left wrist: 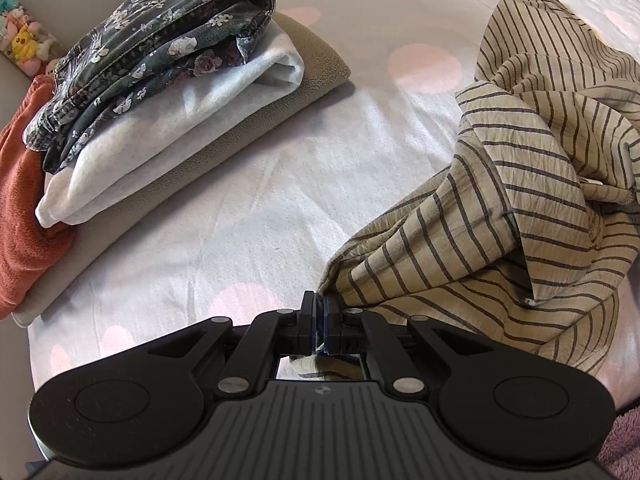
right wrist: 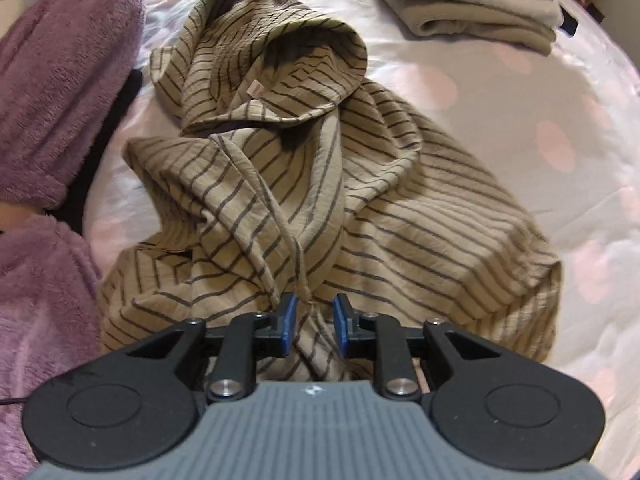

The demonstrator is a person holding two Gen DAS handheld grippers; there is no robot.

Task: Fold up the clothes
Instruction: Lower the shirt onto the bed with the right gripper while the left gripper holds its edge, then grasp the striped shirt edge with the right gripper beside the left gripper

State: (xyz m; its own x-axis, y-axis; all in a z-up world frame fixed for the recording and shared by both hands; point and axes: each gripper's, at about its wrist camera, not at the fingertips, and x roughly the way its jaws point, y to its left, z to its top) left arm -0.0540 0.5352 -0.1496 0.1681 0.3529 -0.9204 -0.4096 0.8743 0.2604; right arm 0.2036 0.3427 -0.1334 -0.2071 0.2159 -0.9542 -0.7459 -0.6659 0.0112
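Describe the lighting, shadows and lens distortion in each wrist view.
Left wrist view: soft daylight, cool tint, the folded stack throwing a mild shadow on the sheet; strong fisheye bending at the edges. Right wrist view: warmer, the striped garment sharp, deep shadow inside its hood fold, glare on the sheet's far right, corners curved.

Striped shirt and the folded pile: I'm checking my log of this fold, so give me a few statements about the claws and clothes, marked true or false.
1. The left claw is shut on an edge of the striped shirt. True.
2. The right claw is clamped on the shirt. False: its jaws stand open, with shirt fabric between and beneath them.
3. The floral garment lies on top of the folded pile. True.
4. The striped shirt is neatly folded. False: it lies crumpled on the dotted sheet.
5. An orange towel lies beside the pile. True.
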